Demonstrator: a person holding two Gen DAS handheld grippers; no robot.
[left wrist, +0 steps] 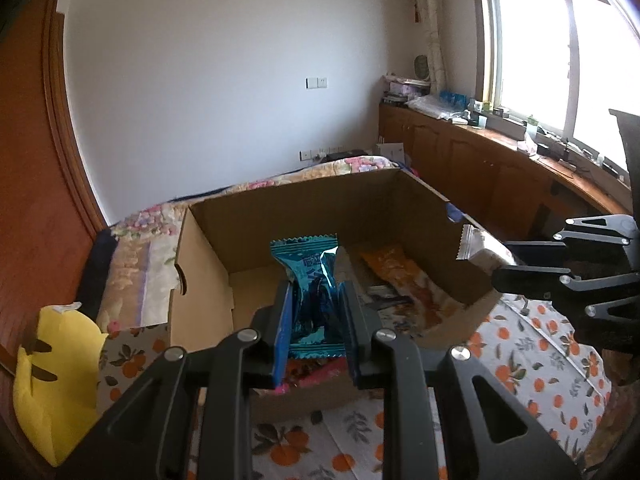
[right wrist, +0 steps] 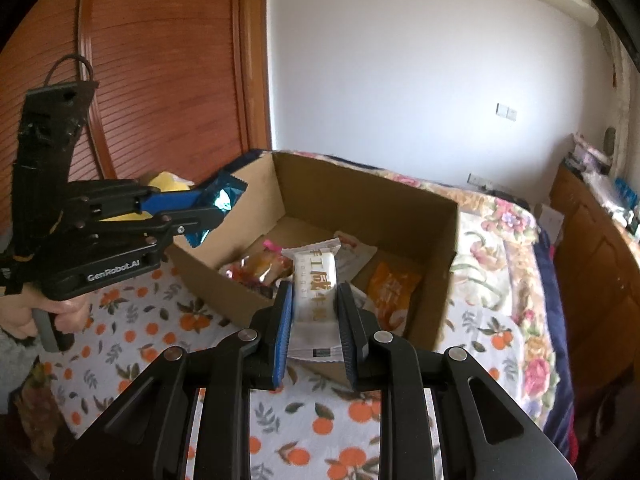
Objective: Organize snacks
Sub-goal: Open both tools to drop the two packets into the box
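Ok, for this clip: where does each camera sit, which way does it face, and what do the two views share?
Left wrist: on the left claw, facing the cardboard box; it clamps a blue snack packet; the right claw shows at right.
Right wrist: on the right claw, facing the box from its other side; it clamps a white snack bar; the left claw and a hand show at left.
Shared: box, both snacks, orange-print cloth.

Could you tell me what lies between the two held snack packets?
The cardboard box's open corner lies between the teal packet and white packet, seen from the right wrist.
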